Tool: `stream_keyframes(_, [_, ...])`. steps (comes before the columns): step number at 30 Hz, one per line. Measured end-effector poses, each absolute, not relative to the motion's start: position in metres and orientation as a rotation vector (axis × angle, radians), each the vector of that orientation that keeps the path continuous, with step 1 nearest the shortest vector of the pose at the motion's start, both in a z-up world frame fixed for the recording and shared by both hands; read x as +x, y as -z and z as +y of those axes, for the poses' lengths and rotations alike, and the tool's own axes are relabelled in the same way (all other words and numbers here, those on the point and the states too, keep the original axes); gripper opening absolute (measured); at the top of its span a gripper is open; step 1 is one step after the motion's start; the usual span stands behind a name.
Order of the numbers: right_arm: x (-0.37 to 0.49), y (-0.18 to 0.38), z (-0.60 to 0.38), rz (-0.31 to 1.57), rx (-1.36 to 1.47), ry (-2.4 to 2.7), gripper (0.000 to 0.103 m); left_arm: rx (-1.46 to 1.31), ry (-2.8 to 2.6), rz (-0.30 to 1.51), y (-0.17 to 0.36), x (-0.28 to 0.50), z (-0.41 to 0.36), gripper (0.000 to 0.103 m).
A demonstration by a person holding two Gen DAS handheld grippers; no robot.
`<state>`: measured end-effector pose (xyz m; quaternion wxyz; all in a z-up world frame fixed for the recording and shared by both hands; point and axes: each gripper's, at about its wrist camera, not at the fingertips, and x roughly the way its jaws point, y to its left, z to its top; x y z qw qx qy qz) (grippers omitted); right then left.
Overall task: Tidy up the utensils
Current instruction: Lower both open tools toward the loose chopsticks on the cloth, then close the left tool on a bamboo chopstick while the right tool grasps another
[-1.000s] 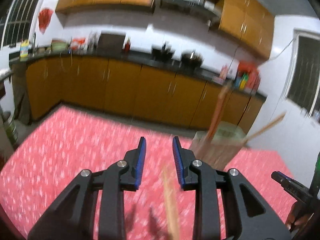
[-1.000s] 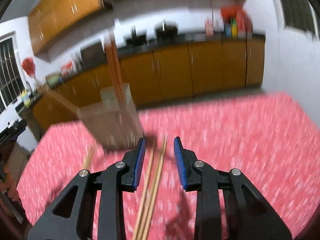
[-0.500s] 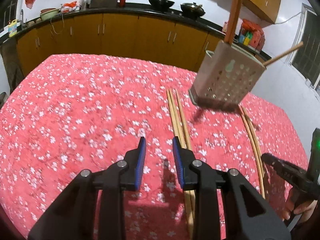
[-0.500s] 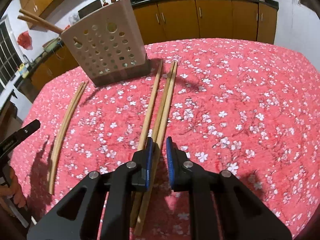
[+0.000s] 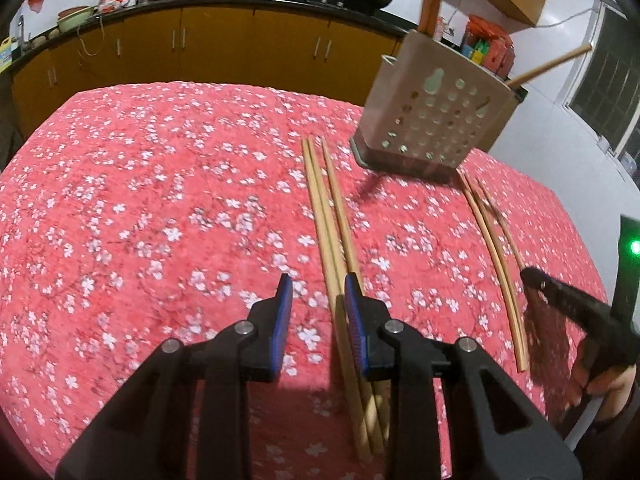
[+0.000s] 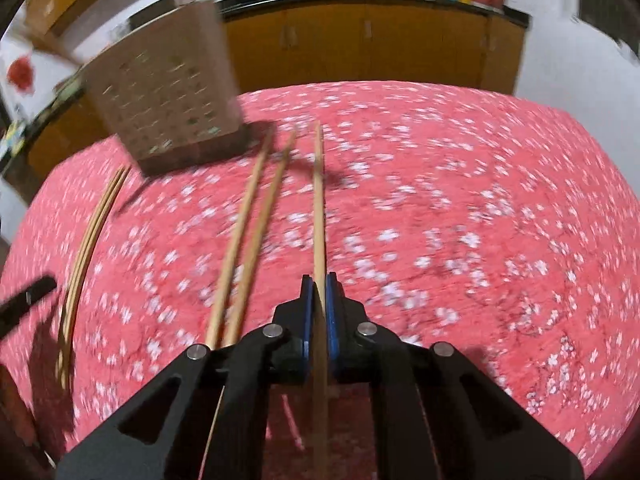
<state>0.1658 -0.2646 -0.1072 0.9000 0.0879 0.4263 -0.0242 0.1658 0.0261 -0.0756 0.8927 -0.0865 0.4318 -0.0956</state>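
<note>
— Right gripper first, then?
— Clenched on one chopstick; blue pads pressed to both its sides, shaft running straight ahead from the fingertips toward the utensil holder.
— And beside it?
— Two more chopsticks just off the left finger, flat on the red floral tablecloth, untouched. Another pair farther left, curved by the lens, well apart from the fingers.
— Left gripper?
— Partly parted, gripping nothing. Bundle of three chopsticks running under and past the right-hand pad; touching or merely close, cannot tell. Left-hand pad clear of them, over bare cloth.
— Holder from that side?
— Perforated, beige, standing on the cloth beyond the bundle's far ends, wooden handles poking out the top. Second pair off to the right.
— Any writing?
— None legible; containers on the far counter too small and blurred.
</note>
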Motion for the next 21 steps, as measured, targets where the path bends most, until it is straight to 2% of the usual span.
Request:
stream_keyframes(5, [0.163, 0.108, -0.268, 0.880, 0.170, 0.045, 0.007, -0.143, 0.197, 0.925, 0.083, 0.166, 0.019, 0.022])
stream_keyframes(19, [0.154, 0.108, -0.265, 0.876, 0.156, 0.022, 0.008, -0.050, 0.160, 0.928, 0.088, 0.171, 0.005, 0.019])
stream_keyframes(21, [0.154, 0.109, -0.265, 0.873, 0.153, 0.020, 0.008, -0.047, 0.151, 0.925, 0.088, 0.172, 0.005, 0.014])
